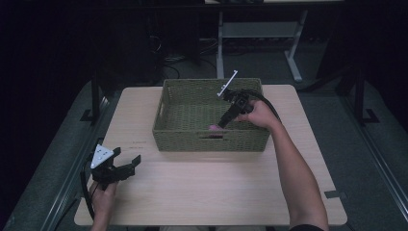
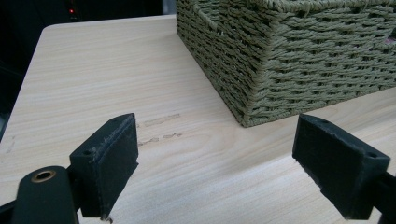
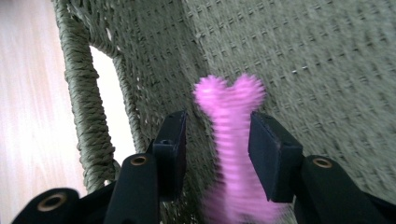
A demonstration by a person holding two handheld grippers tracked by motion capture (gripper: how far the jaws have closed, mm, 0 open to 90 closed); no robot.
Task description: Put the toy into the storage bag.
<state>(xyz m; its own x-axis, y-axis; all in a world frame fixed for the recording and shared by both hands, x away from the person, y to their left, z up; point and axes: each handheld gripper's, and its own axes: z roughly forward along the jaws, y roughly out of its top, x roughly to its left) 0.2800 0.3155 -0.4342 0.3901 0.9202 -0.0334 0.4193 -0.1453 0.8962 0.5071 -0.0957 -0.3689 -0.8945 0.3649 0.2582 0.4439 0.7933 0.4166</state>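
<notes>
My right gripper [image 1: 222, 124] is dipped into the basket [image 1: 185, 114], pointing toward about 7 o'clock in the high view, down near the front wall beside the handle slot. In the right gripper view, the pink bone [image 3: 231, 140] stands between the jaws: the right pad sits against its side, while a slim gap shows between the left pad and the toy, so I read the grip as let go, with the toy loose between the pads. The bone is blurred there, its knobbed end toward 12 o'clock, against the woven basket floor close to the wall. In the high view a bit of pink [image 1: 212, 128] shows just at the gripper tip, inside the basket at its 6 o'clock edge. My left gripper [image 1: 126, 167] rests on the table [image 1: 216, 192] at about 8 o'clock from the basket, well apart from it, jaws spread wide with nothing between them; the left gripper view shows bare wood between the pads and the basket corner [image 2: 252, 93] ahead.
</notes>
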